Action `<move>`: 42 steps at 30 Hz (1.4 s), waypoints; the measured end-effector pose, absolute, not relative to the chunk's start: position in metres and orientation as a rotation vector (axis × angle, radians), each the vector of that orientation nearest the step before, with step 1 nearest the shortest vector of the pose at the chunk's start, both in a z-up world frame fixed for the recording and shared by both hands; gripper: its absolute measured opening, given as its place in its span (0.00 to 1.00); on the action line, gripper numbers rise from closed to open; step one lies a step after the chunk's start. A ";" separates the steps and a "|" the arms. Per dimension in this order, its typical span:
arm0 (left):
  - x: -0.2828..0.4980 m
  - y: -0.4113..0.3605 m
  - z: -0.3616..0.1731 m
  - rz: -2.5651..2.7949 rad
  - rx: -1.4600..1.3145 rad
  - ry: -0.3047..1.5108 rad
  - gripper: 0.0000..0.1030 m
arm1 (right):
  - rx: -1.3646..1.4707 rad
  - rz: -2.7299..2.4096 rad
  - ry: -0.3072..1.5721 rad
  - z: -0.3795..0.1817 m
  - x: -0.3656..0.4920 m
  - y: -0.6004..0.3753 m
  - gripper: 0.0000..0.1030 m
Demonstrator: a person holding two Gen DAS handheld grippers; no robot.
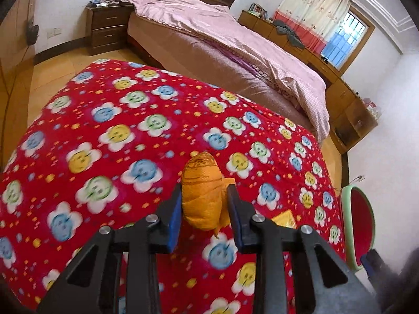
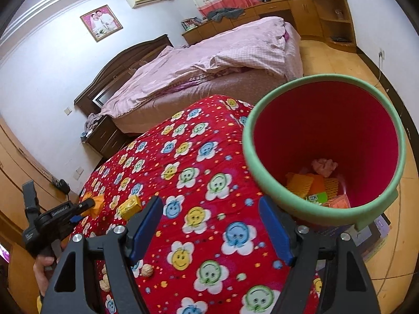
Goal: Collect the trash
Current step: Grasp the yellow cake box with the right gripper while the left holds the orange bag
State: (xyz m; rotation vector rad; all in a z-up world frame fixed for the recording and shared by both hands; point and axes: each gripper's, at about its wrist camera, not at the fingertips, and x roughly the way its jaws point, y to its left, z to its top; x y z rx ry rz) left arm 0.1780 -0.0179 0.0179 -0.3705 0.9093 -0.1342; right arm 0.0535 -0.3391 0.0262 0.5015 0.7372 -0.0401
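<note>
A crumpled orange wrapper [image 1: 201,183] sits between the blue pads of my left gripper [image 1: 204,204], which is shut on it just above the red flowered cloth [image 1: 117,130]. The right wrist view shows that same gripper [image 2: 89,205] at the far left with the orange wrapper [image 2: 97,206] at its tip. A yellow packet [image 2: 129,206] lies on the cloth beside it, and its corner [image 1: 284,219] shows in the left wrist view. My right gripper [image 2: 209,209] is open and holds nothing. It hovers over the cloth left of the green-rimmed red bin [image 2: 251,141], which holds several pieces of trash.
A walnut [image 2: 147,270] and some nut shells [image 2: 104,282] lie on the cloth near my right gripper's left finger. A bed with pink bedding [image 2: 209,60] stands behind the cloth. Wooden cabinets [image 2: 324,15] line the far wall. A hand [image 2: 44,267] holds the left gripper's handle.
</note>
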 end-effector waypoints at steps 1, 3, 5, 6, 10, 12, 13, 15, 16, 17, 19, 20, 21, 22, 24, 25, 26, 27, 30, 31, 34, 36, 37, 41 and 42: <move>0.176 -0.016 0.018 -0.134 -0.370 0.911 0.31 | 0.497 -0.036 0.739 0.028 0.054 -0.335 0.76; 0.170 -0.010 0.020 -0.136 -0.374 0.908 0.31 | 0.487 -0.027 0.742 0.030 0.055 -0.328 0.76; 0.163 -0.004 0.021 -0.137 -0.372 0.900 0.31 | 0.466 -0.017 0.745 0.034 0.057 -0.318 0.76; 0.158 0.000 0.022 -0.133 -0.372 0.893 0.31 | 0.453 -0.010 0.747 0.036 0.059 -0.312 0.76; 0.147 0.014 0.022 -0.113 -0.401 0.870 0.31 | 0.411 0.021 0.768 0.038 0.070 -0.290 0.76; 0.144 0.020 0.021 -0.104 -0.395 0.865 0.31 | 0.394 0.039 0.780 0.037 0.077 -0.277 0.76; 0.144 0.021 0.021 -0.096 -0.391 0.864 0.31 | 0.386 0.049 0.786 0.037 0.080 -0.270 0.76; 0.142 0.026 0.020 -0.076 -0.383 0.858 0.31 | 0.371 0.066 0.799 0.035 0.087 -0.258 0.76; 0.141 0.029 0.019 -0.062 -0.381 0.855 0.31 | 0.364 0.074 0.805 0.034 0.091 -0.253 0.76; 0.140 0.032 0.018 -0.052 -0.380 0.854 0.31 | 0.352 0.083 0.813 0.032 0.095 -0.246 0.76; 0.139 0.038 0.014 -0.037 -0.376 0.858 0.31 | 0.330 0.092 0.830 0.028 0.104 -0.235 0.76; 0.139 0.040 0.011 -0.032 -0.373 0.863 0.31 | 0.319 0.101 0.838 0.025 0.109 -0.230 0.76; 0.139 0.043 0.009 -0.023 -0.372 0.869 0.31 | 0.306 0.109 0.846 0.022 0.115 -0.224 0.76; 0.139 0.045 0.007 -0.018 -0.374 0.873 0.31 | 0.294 0.110 0.853 0.019 0.118 -0.220 0.76; 0.138 0.048 0.004 -0.014 -0.381 0.877 0.31 | 0.273 0.114 0.868 0.013 0.128 -0.211 0.76; 0.139 0.049 0.003 -0.013 -0.386 0.878 0.31 | 0.262 0.111 0.879 0.010 0.133 -0.206 0.76; 0.139 0.050 0.002 -0.012 -0.387 0.879 0.31 | 0.252 0.109 0.889 0.007 0.139 -0.203 0.76; 0.139 0.051 0.002 -0.012 -0.387 0.879 0.31 | 0.241 0.111 0.897 0.004 0.144 -0.199 0.76; 0.141 0.052 0.000 -0.008 -0.388 0.883 0.31 | 0.208 0.115 0.917 -0.002 0.156 -0.191 0.76; 0.142 0.052 0.000 -0.008 -0.390 0.883 0.31 | 0.195 0.121 0.919 -0.005 0.159 -0.187 0.76; 0.142 0.052 -0.001 -0.005 -0.393 0.881 0.31 | 0.181 0.118 0.932 -0.011 0.168 -0.182 0.76; 0.141 0.052 -0.003 -0.004 -0.388 0.882 0.31 | 0.186 0.112 0.948 -0.018 0.172 -0.181 0.76; 0.142 0.052 -0.003 -0.006 -0.387 0.883 0.31 | 0.178 0.106 0.937 -0.019 0.172 -0.180 0.76; 0.140 0.051 -0.002 -0.014 -0.388 0.880 0.31 | 0.152 0.086 0.923 -0.020 0.171 -0.177 0.69; 0.138 0.051 -0.001 -0.017 -0.390 0.873 0.31 | 0.140 0.075 0.917 -0.020 0.170 -0.176 0.65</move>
